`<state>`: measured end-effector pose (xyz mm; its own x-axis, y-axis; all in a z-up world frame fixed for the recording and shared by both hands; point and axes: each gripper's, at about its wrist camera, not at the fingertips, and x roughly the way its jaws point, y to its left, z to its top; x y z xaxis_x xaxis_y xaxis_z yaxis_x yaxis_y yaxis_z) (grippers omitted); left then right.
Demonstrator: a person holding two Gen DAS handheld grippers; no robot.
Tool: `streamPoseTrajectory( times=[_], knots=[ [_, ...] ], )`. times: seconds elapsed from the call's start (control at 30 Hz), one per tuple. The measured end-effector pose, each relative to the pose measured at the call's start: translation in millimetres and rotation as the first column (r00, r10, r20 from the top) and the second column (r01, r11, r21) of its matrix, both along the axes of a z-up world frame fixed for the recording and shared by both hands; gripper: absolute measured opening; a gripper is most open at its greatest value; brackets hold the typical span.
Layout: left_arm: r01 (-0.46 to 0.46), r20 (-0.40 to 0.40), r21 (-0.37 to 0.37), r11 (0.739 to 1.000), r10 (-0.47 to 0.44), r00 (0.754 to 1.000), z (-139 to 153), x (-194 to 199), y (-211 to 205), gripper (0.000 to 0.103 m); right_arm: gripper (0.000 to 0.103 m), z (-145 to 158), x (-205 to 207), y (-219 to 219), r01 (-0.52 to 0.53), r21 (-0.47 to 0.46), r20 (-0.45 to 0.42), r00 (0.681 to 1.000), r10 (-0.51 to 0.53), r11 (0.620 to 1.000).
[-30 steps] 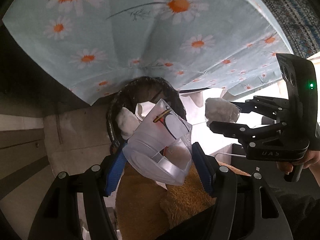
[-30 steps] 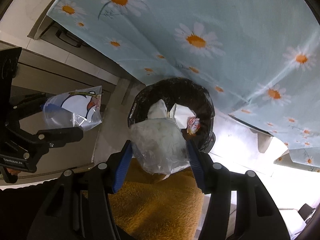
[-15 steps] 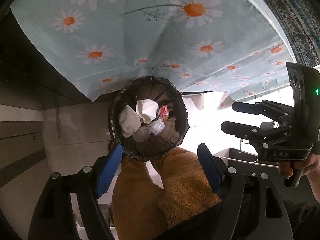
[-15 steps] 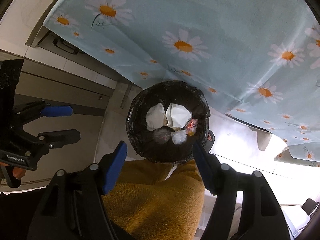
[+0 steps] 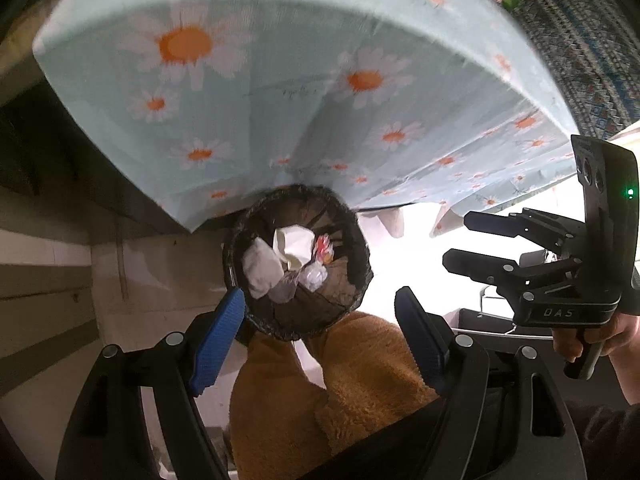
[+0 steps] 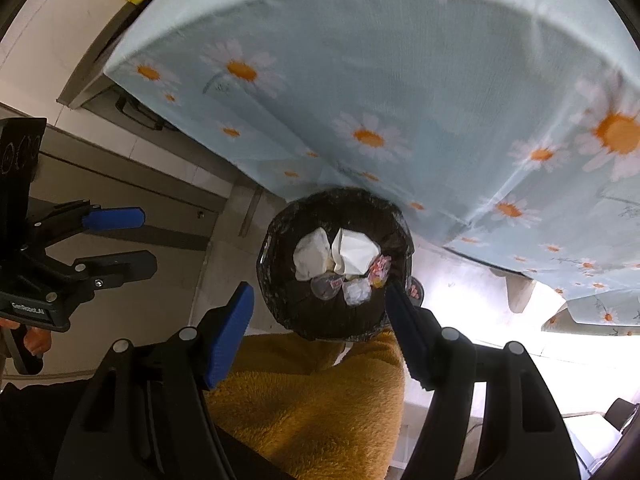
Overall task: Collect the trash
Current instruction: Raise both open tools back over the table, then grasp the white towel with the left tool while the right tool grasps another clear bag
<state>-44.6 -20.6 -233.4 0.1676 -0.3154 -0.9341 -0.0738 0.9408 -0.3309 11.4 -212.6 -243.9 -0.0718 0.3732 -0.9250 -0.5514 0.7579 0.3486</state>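
Change: your left claw (image 5: 320, 344) and right claw (image 6: 320, 336) now gape apart, empty | the clear plastic cup (image 6: 327, 286) and crumpled plastic wrap (image 6: 357, 291) they held a second ago lie in the black-lined round bin (image 6: 280, 304) | Next: return to the daisy-cloth worktop (image 6: 400, 80).

Motion blur, blown-out right glare

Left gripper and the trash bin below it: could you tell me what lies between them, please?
Nothing lies between them. In the left wrist view the left gripper is open and empty, with a clear line down to the trash bin; only orange fleece shows beneath the fingers.
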Motion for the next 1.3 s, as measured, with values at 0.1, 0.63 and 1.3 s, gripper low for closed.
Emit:
streamPoseTrajectory(
  times=[0.1,0.63,1.3],
  knots=[
    [0.018,0.051,0.000,1.000,-0.018,0.999,18.6,2.4,3.5,0.075,0.068,19.0,0.9,-1.2,0.030,0.015,0.038,0.999,-0.031,0.999],
    [0.047,0.389,0.008,0.999,-0.047,0.920,148.4,49.8,32.1,0.075,0.069,148.1,37.5,-27.2,0.250,0.164,0.292,0.912,-0.289,0.954],
    [-0.226,0.312,0.028,0.974,0.206,0.927,131.5,245.1,47.1,0.075,0.082,140.1,289.6,-26.3,0.083,0.185,0.366,0.919,-0.147,0.979]
  ],
)
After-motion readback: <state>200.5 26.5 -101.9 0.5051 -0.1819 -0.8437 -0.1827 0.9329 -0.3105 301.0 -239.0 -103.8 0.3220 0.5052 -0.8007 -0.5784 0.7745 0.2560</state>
